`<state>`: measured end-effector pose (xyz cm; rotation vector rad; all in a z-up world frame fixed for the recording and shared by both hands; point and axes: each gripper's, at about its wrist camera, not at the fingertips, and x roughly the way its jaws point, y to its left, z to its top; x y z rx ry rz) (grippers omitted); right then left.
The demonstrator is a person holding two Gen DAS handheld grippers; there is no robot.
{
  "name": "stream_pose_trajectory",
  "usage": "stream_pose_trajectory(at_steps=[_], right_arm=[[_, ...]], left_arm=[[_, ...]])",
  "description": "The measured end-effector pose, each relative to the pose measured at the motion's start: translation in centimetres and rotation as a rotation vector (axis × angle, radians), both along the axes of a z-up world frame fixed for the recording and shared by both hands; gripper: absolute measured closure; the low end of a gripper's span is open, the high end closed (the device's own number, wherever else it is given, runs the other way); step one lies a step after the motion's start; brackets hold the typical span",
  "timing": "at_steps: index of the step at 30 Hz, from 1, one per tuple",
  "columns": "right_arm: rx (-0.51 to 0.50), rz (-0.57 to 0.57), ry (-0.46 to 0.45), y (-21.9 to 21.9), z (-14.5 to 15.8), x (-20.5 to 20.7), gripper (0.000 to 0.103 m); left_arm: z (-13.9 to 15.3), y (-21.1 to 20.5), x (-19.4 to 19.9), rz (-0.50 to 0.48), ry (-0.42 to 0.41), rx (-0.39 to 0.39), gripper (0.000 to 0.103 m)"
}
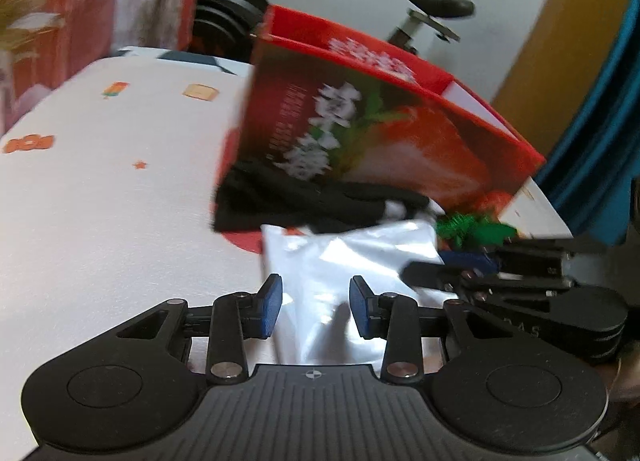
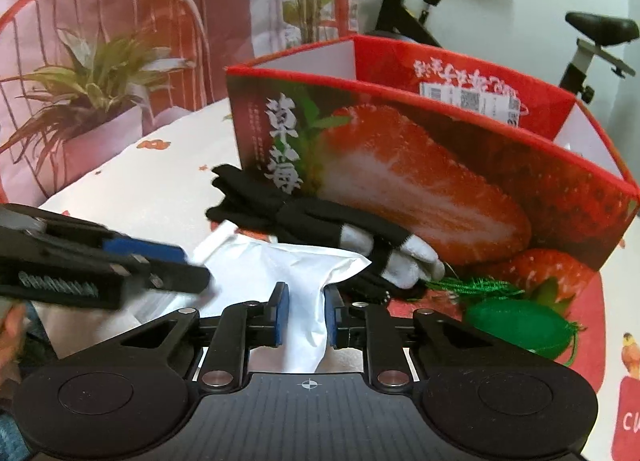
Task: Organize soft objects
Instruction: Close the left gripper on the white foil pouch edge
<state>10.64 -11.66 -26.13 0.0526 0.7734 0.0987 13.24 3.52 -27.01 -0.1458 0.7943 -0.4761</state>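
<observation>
A white plastic pouch [image 1: 340, 281] lies on the table in front of a red strawberry box [image 1: 372, 117]. My left gripper [image 1: 316, 311] is open, its blue pads on either side of the pouch's near end. My right gripper [image 2: 305, 315] has its pads close on either side of the pouch [image 2: 296, 273], pinching a fold of it. Black gloves with grey fingertips [image 2: 320, 221] lie against the box [image 2: 420, 165]. A green mesh pouch [image 2: 516, 325] lies at right. Each gripper shows in the other's view, the right [image 1: 500, 269] and the left [image 2: 120, 261].
The table has a white cloth with small orange prints [image 1: 100, 181]. An exercise bike [image 2: 580, 41] stands behind the box. A potted plant [image 2: 92, 77] and a red wire chair [image 2: 100, 1] are at the back left.
</observation>
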Motion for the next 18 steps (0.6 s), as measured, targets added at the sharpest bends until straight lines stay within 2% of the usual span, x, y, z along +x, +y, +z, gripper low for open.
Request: stream_pose_trajectory(at_steps=[6, 11, 15, 18], right_arm=[[-0.038, -0.009, 0.027, 0.0, -1.4, 0.1, 0.086], [-0.060, -0.002, 0.026, 0.2, -1.5, -0.3, 0.086], [-0.058, -0.001, 0.025, 0.1, -1.6, -0.3, 0.086], [-0.048, -0.003, 0.023, 0.0, -1.8, -0.3, 0.086]], left_arm=[[-0.4, 1.5, 0.9, 0.085, 0.019, 0.000, 0.064], [-1.1, 1.3, 1.7, 0.071, 0.062, -0.009, 0.064], [-1.4, 0.7, 2.3, 0.050, 0.058, -0.006, 0.064], [-1.7, 0.4, 2.8, 0.023, 0.049, -0.044, 0.052]])
